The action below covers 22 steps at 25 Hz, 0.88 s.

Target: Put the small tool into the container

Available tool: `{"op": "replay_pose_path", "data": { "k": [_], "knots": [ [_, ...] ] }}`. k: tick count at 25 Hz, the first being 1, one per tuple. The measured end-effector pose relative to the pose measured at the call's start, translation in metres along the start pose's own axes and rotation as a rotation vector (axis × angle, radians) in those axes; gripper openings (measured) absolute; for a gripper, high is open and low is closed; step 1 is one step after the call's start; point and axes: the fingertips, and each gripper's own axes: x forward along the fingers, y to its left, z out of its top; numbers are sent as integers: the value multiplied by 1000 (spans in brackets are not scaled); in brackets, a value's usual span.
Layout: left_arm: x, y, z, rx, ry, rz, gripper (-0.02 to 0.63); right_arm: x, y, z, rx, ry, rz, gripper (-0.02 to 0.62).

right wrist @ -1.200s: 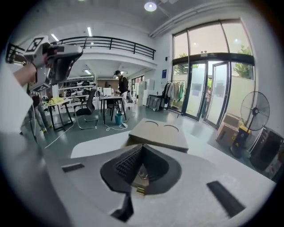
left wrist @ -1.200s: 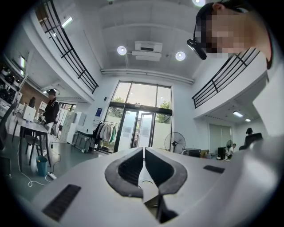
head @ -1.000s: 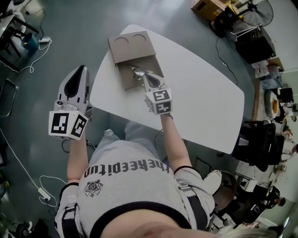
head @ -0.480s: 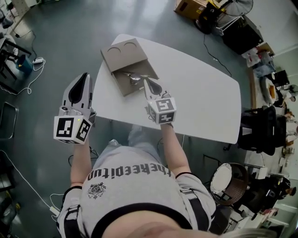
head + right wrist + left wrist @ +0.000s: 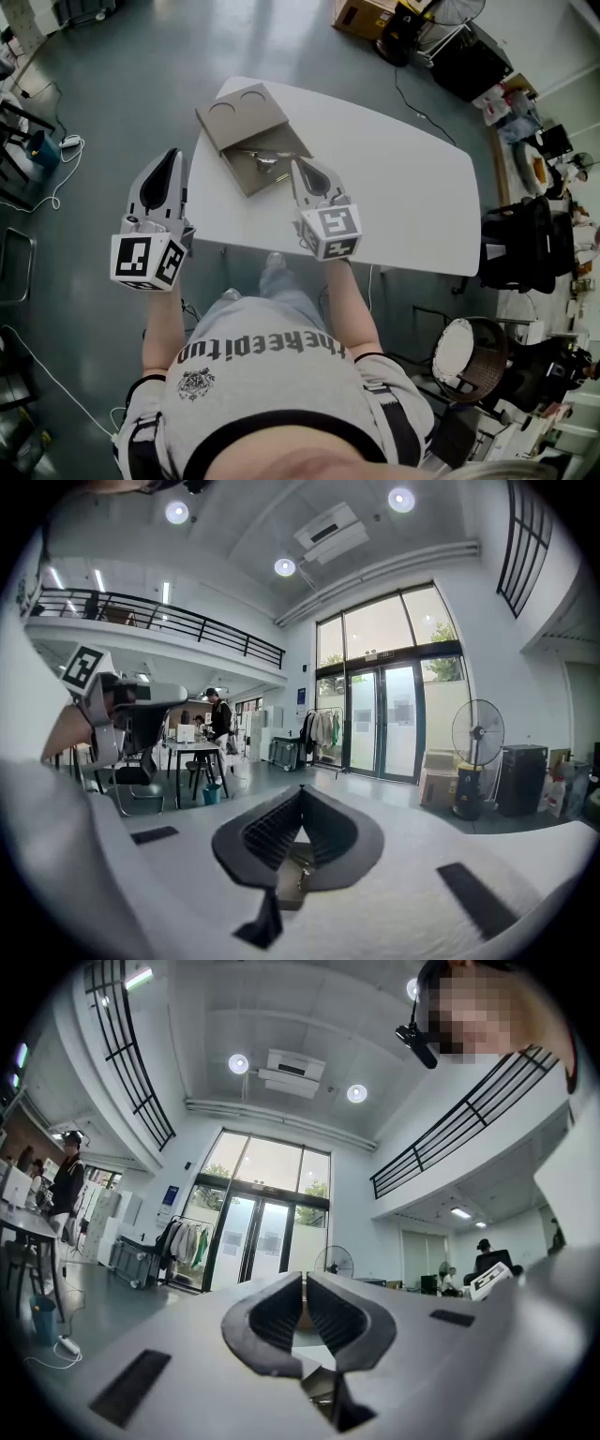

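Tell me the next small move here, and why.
Probably draw the right tongs back toward the body, away from the container. The small tool lies inside the container on the table, and the right tongs are shut with nothing between them, so nothing seems left to place. The left tongs hang beside the table, also shut and empty.

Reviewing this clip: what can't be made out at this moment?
- Small tool: in the head view it is too small to tell its type or exactly how it lies.
- Container: in the head view the right claw overlaps its near edge, so contact between them is unclear.
- Table: in the head view part of its near edge is hidden behind the right gripper and forearm.
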Motion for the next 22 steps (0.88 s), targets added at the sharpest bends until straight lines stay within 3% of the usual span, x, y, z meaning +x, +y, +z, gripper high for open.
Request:
{"op": "replay_pose_path", "data": {
  "k": [22],
  "knots": [
    [-20, -25, 24, -9, -65, -55, 14, -80, 4, 70, 13, -217, -85, -3]
  ]
}}
